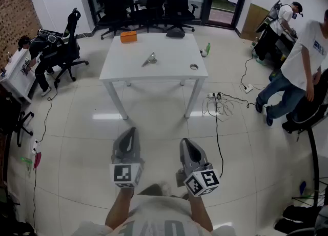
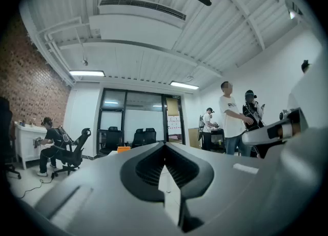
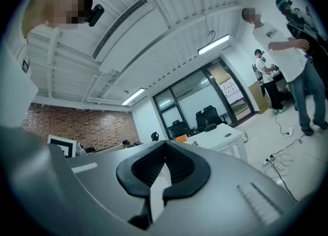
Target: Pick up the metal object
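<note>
A small silvery metal object lies near the middle of the white table, far ahead of me. Both grippers hang low over the floor, well short of the table. My left gripper is shut with nothing in it, its jaws meeting at the tip. My right gripper is shut and empty too, jaws touching. The right gripper view catches the table in the distance; the metal object is too small to make out there.
On the table lie an orange box, a dark object and a small ring. Black office chairs stand behind it. Cables trail on the floor at its right. People stand at the right and sit at the left.
</note>
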The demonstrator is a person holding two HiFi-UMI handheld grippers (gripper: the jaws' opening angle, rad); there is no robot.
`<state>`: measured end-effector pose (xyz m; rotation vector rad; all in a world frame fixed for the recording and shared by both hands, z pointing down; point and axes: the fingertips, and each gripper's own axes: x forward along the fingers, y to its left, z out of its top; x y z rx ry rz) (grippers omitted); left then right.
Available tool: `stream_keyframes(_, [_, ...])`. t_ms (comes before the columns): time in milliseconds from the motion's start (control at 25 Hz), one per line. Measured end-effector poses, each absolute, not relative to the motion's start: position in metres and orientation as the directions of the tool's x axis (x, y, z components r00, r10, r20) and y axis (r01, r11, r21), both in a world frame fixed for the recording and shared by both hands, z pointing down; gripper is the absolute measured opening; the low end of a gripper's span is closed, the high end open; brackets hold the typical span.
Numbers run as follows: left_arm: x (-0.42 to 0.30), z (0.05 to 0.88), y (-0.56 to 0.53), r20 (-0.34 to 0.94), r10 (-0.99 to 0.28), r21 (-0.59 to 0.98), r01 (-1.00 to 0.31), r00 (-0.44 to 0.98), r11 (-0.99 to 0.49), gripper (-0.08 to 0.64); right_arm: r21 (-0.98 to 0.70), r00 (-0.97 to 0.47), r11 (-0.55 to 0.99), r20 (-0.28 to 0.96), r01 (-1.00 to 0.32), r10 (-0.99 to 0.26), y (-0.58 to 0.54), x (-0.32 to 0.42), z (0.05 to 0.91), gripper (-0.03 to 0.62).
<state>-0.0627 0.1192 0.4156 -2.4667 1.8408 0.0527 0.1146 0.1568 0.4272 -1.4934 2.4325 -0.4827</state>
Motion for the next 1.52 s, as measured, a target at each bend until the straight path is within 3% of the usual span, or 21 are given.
stream_keyframes(400, [-0.053,0.428,0.060,-0.040,-0.962,-0.011,-0.963,0.271,-0.271,0.000,-0.398,-0.469,0.427,0.009,-0.812,-0.883,0.090,0.119,0.452,0.012])
stream_keyframes(800, [-0.093,0.415,-0.153,-0.129,-0.955,0.005,-0.963,0.267,-0.269,0.000,-0.335,-0.477,0.450,-0.002,-0.828,-0.879,-0.120,0.074,0.439,0.012])
stream_keyframes(1040, [-0.108,0.407,-0.268,-0.104,-0.941,0.027,-0.945,0.321,-0.326,0.000,-0.333,-0.432,0.402,0.018,-0.853,-0.902,-0.242,0.050,0.437,0.009])
stream_keyframes(1520, [-0.108,0.413,-0.373,-0.057,-0.948,0.047,-0.948,0.312,-0.315,0.000,-0.359,-0.473,0.417,0.082,-0.835,-0.877,-0.369,0.041,0.458,0.009])
